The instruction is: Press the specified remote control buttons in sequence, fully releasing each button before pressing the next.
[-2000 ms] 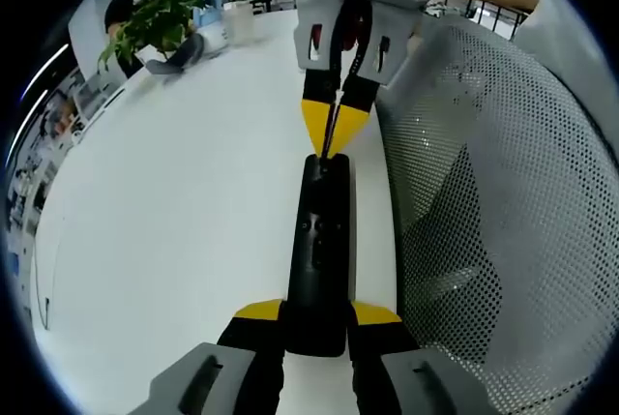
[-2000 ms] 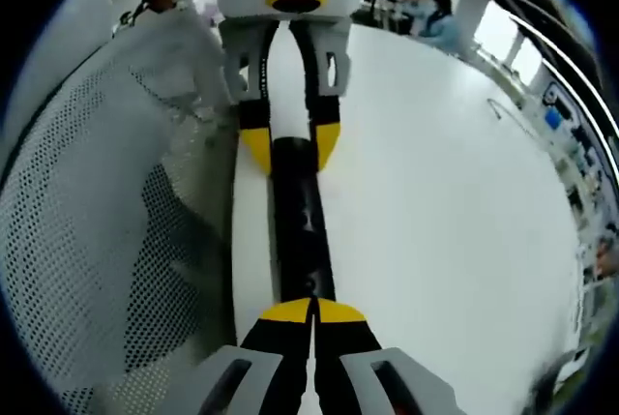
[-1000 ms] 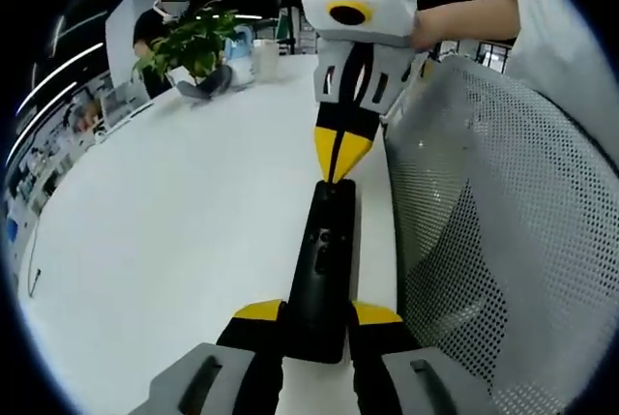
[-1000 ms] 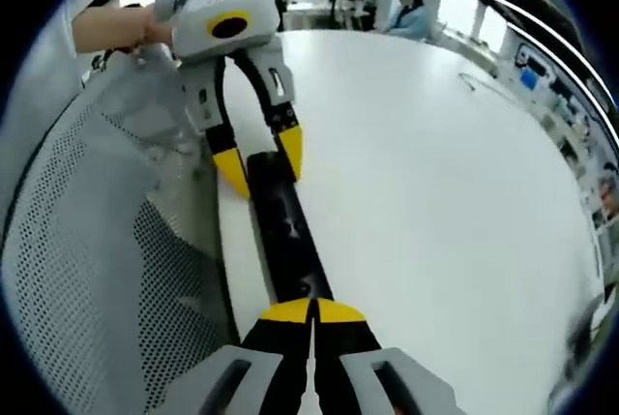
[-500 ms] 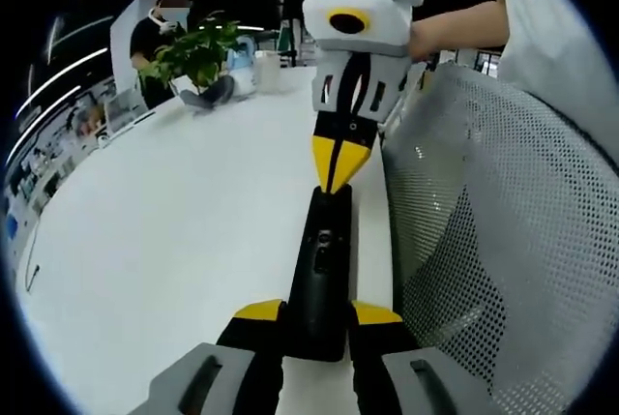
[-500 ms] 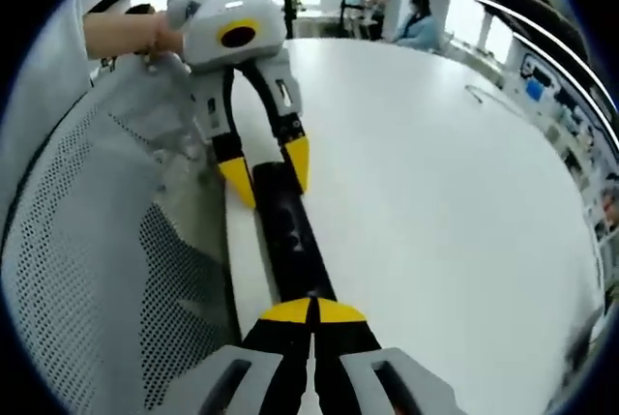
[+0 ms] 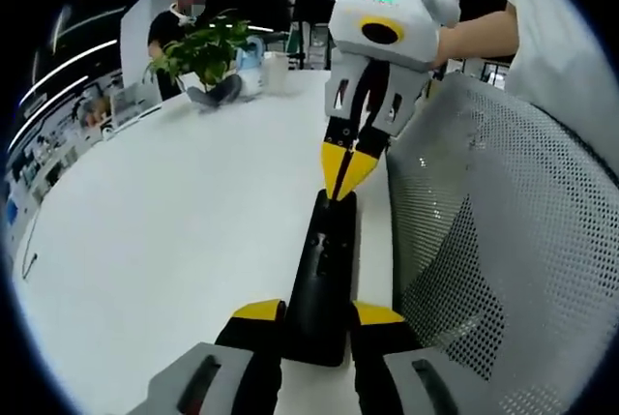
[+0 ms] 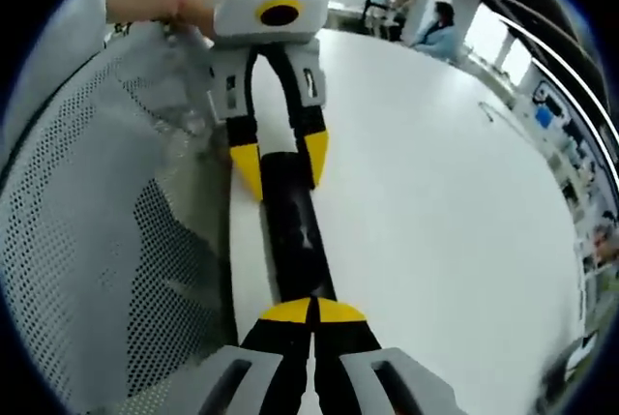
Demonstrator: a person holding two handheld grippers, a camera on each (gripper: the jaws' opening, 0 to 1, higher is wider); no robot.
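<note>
The remote control (image 7: 322, 275) is a long black bar lying on the white table (image 7: 164, 231), close to the table edge that borders a grey mesh chair back (image 7: 503, 241).

**Left gripper view**
- The left gripper (image 7: 314, 316) rises from 6 o'clock. Its 2 yellow-tipped jaws sit 1 on each side of the near end of the remote control and pinch it.
- The remote control runs from 6 o'clock toward 12 o'clock.
- The right gripper (image 7: 344, 175) enters from 1 o'clock. Its 2 yellow tips are pressed together into 1 point, which meets the far end of the remote control's top face.
- A forearm (image 7: 474, 36) holds the right gripper at 1 o'clock.
- The chair back occupies the 3 o'clock side.
- A potted plant (image 7: 198, 55) and a white cup (image 7: 277, 72) stand at 11 o'clock, well apart from the remote control. A person (image 7: 184, 11) sits behind the plant.

**Right gripper view**
- The right gripper (image 8: 311, 314) rises from 6 o'clock with its jaws pressed together, no gap between the yellow tips. The tips rest on the near end of the remote control (image 8: 293, 231).
- The left gripper (image 8: 280, 165) enters from 12 o'clock. Its jaws are spread around the far end of the remote control, 1 yellow tip against each long side.
- A hand (image 8: 160, 4) holds the left gripper at 11 o'clock.
- The chair back (image 8: 97, 212) lies at 9 o'clock; the table (image 8: 445, 202) extends toward 3 o'clock.
</note>
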